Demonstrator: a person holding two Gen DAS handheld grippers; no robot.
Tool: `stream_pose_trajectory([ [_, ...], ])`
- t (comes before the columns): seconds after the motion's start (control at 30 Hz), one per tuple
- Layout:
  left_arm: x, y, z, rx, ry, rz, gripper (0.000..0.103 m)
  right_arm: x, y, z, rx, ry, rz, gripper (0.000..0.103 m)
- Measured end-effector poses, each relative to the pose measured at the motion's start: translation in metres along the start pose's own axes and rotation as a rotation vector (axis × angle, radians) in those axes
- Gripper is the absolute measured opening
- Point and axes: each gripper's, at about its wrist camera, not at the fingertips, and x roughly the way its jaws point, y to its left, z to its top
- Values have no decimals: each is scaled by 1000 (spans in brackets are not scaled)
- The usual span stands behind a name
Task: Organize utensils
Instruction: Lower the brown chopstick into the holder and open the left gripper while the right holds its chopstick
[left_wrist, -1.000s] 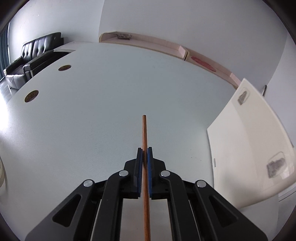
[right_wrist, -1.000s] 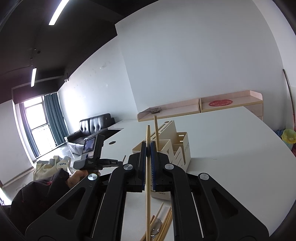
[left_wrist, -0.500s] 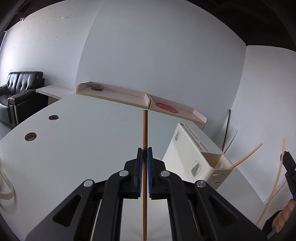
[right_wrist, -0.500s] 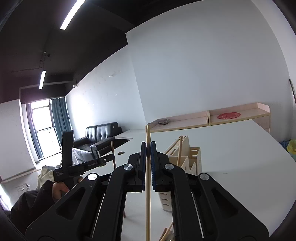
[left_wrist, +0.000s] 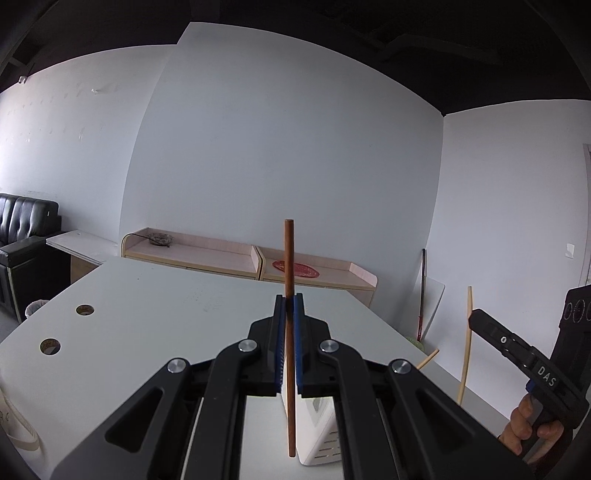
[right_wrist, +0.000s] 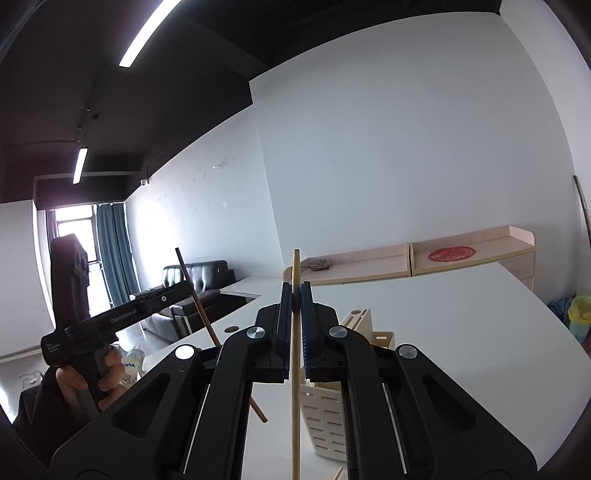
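Note:
My left gripper (left_wrist: 290, 300) is shut on a dark brown chopstick (left_wrist: 289, 258) that stands upright in the jaws, its lower end hanging over the white slotted utensil holder (left_wrist: 319, 424). My right gripper (right_wrist: 295, 288) is shut on a pale wooden chopstick (right_wrist: 294, 406), also upright, with the holder (right_wrist: 325, 417) just below and behind it. In the right wrist view the left gripper (right_wrist: 190, 286) shows at the left with the brown chopstick (right_wrist: 201, 314) tilted in it. In the left wrist view the right gripper (left_wrist: 474, 318) shows at the right, holding the pale chopstick (left_wrist: 466, 343).
The holder stands on a white table (left_wrist: 147, 314) with two round cable holes (left_wrist: 50, 346). A pale stick (left_wrist: 428, 359) juts from the holder. A low shelf with a red plate (right_wrist: 451, 254) lines the far wall. A black sofa (right_wrist: 195, 280) stands beyond the table.
The left gripper has risen and tipped up from facing the tabletop to nearly level, still holding the brown chopstick. The right gripper has risen a little, so the holder sits lower in its view.

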Motion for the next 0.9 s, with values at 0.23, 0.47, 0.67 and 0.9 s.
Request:
stream_pose_trajectory([
  [0.23,-2,-17,35,2,-35,-51,4,21,-1,20,-22,-51,-14,4],
  [0.47,8,-29,68,-12,-54,-80,4,44,6,35,-96,-72,-70,4],
  [0.67,32,-41,80,-16,-64,-68,4,61,3,46,-90,-109,-104,4],
  [0.9,66,-54,68,8,-40,-82,4,79,-6,43,-108,-150,-143,4],
])
